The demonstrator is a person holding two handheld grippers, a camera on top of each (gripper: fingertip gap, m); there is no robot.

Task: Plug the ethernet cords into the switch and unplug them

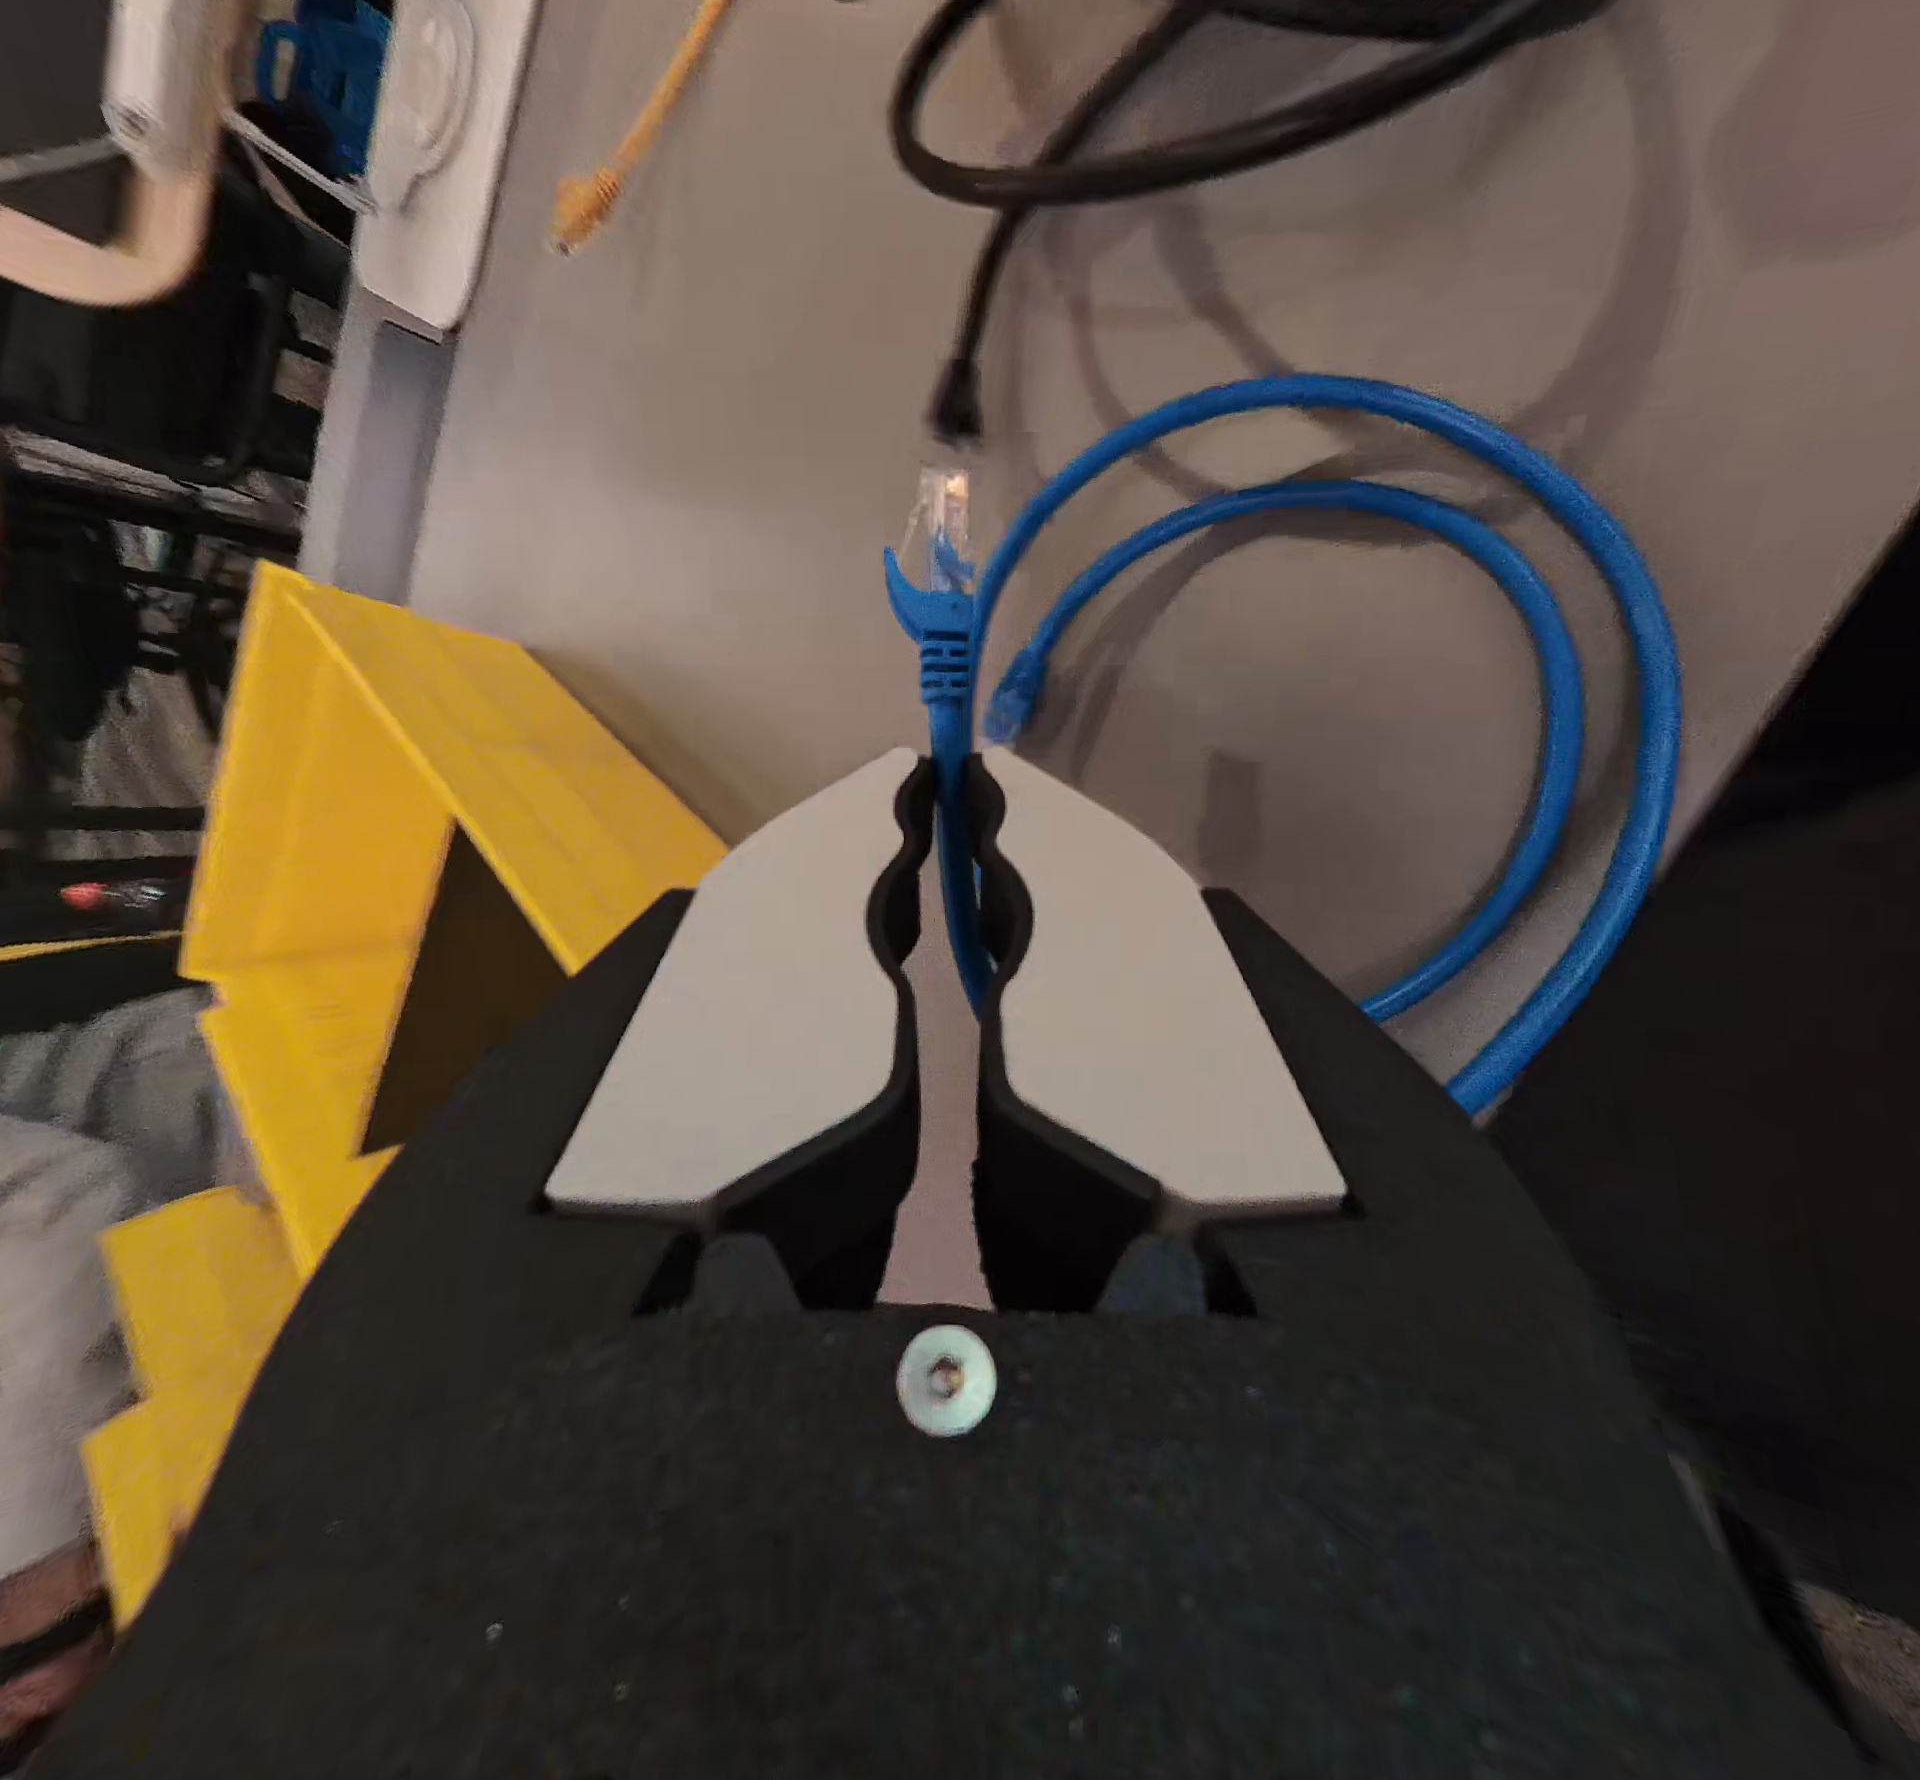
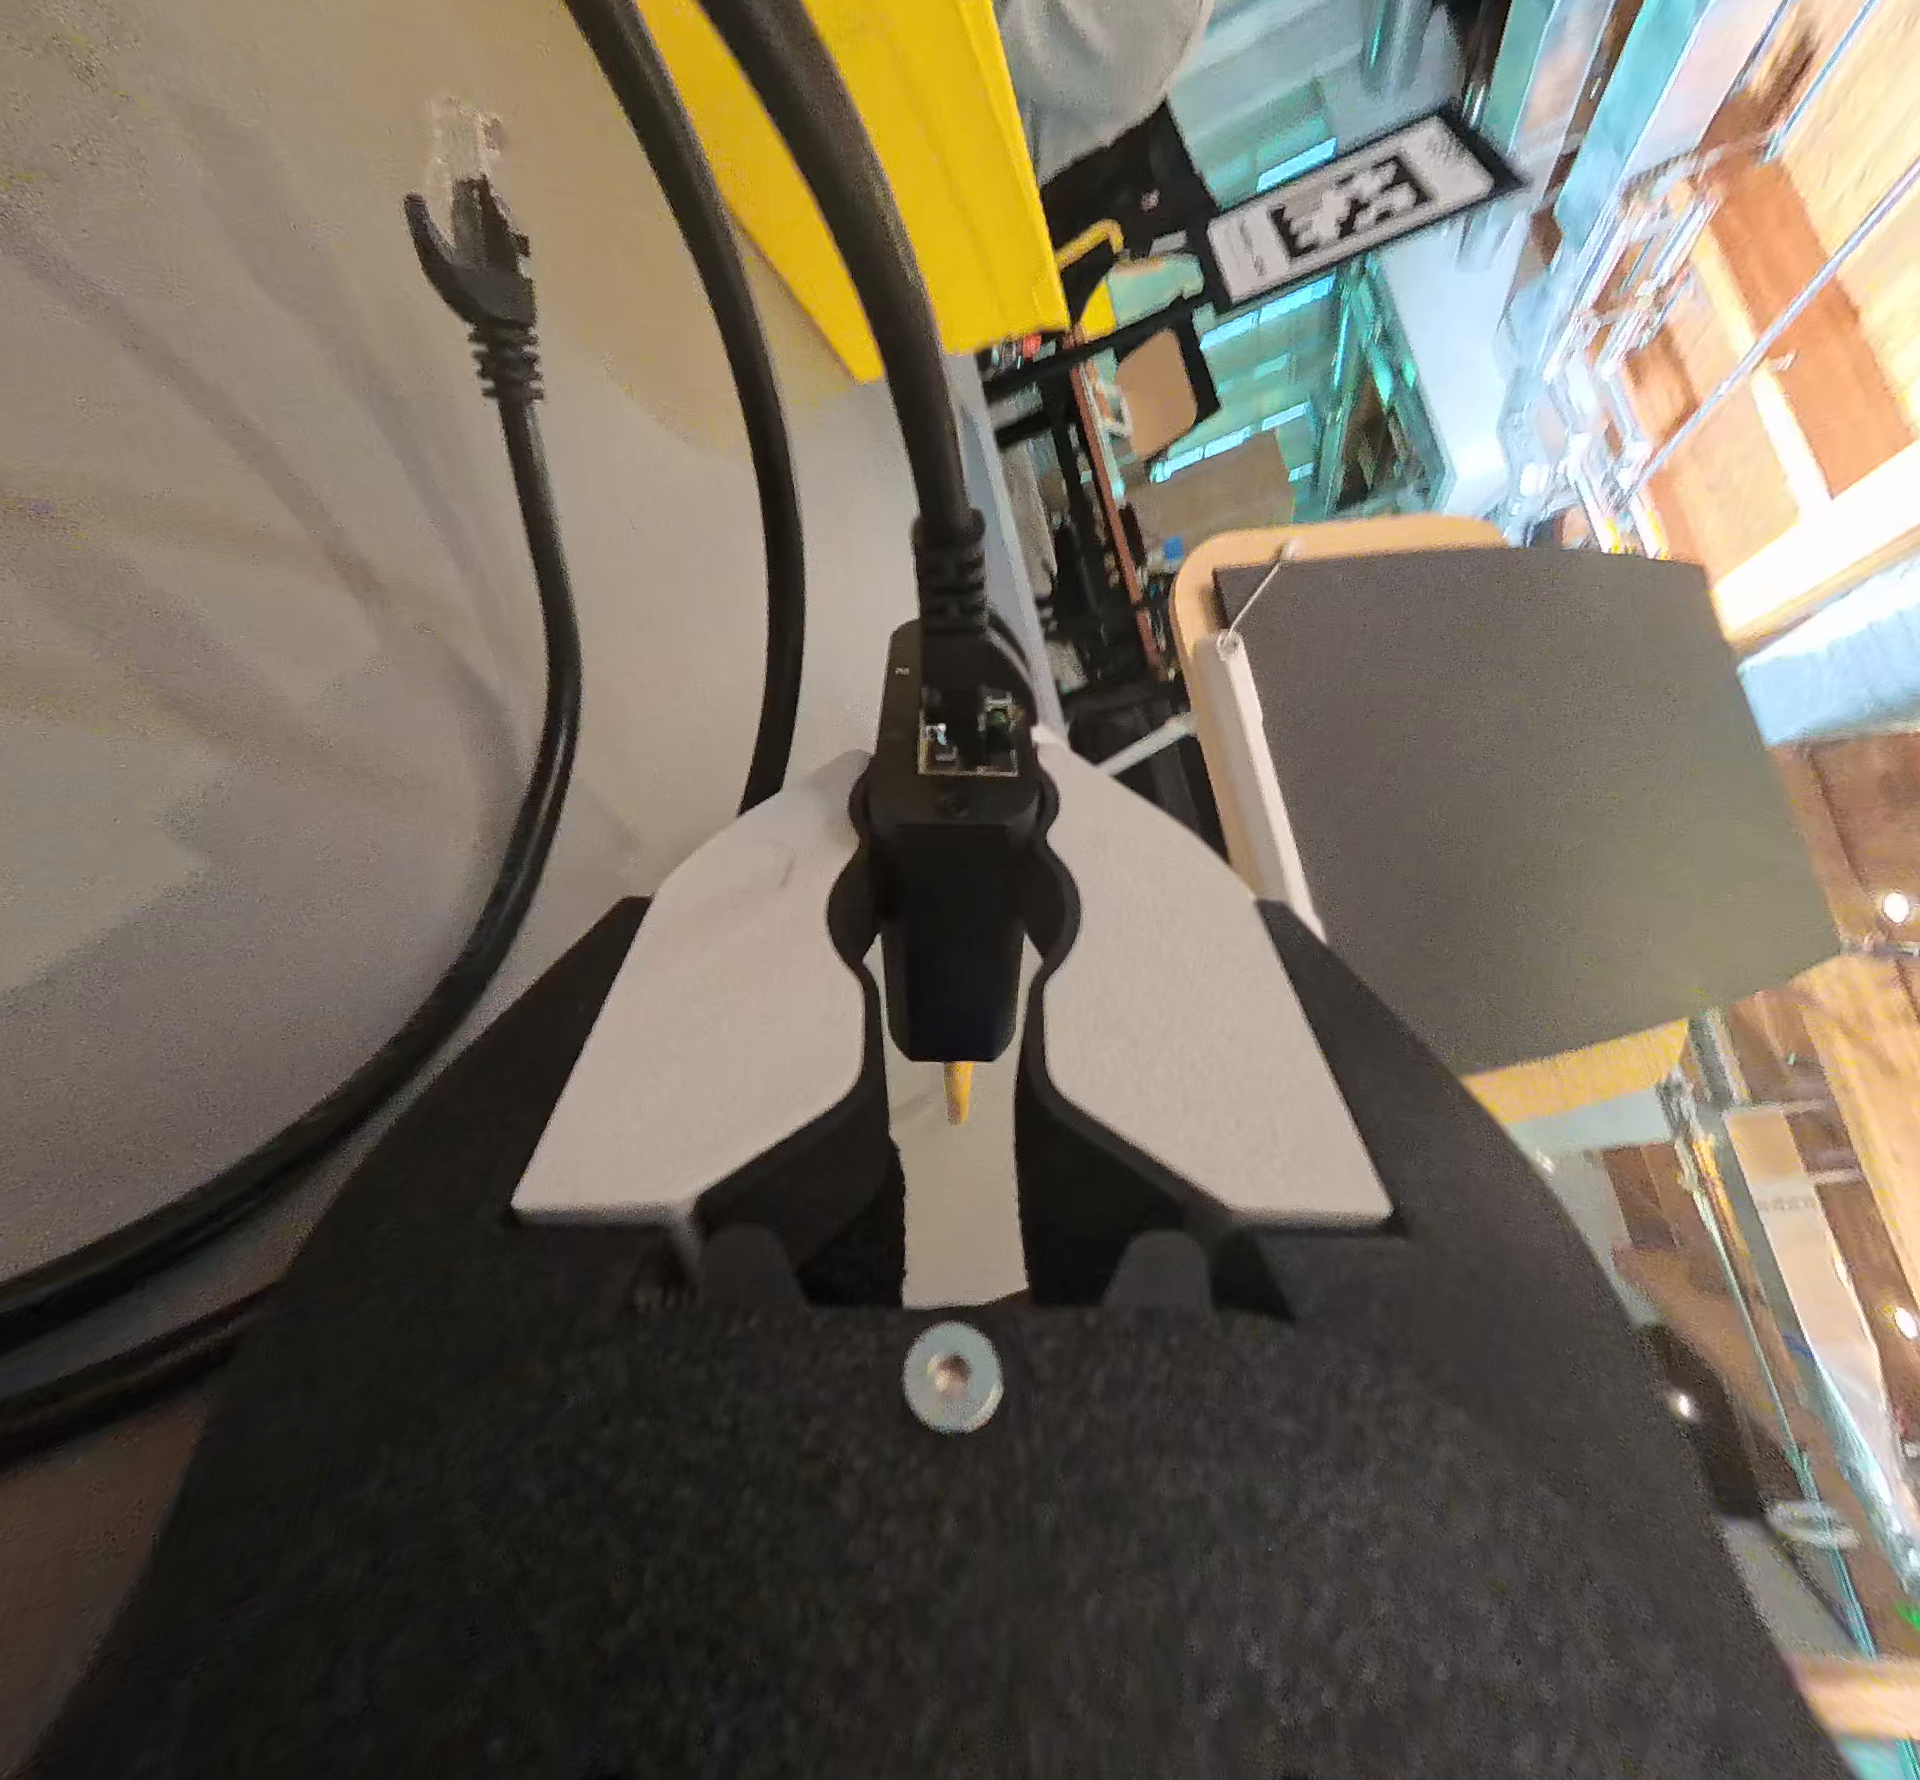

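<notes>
Surface: pale and flat; every loose cord lies on it, and your yellow bin sits at its near-left edge.
Black cords: a thick tangled coil at the far side; stiff enough, I judge, to tug back on the switch.
Blue ethernet cord: a springy double loop just right of your left tool; light, and likely to twist as you aim it.
Left tool: closed narrow on the blue cord just behind the boot, its clear plug pointing ahead.
Right tool: clamped on the small black switch, one port facing up, a black cord already seated beside it.
Orange cord: thin and limp; its loose plug lies far left.
Loose black plug: free on the surface.
Handling: the plug's latch tab is brittle; hold the boot, not the clear tip.
Hard to see: the port's interior is tiny and blurred; a yellow stub under the switch is unidentifiable.
</notes>
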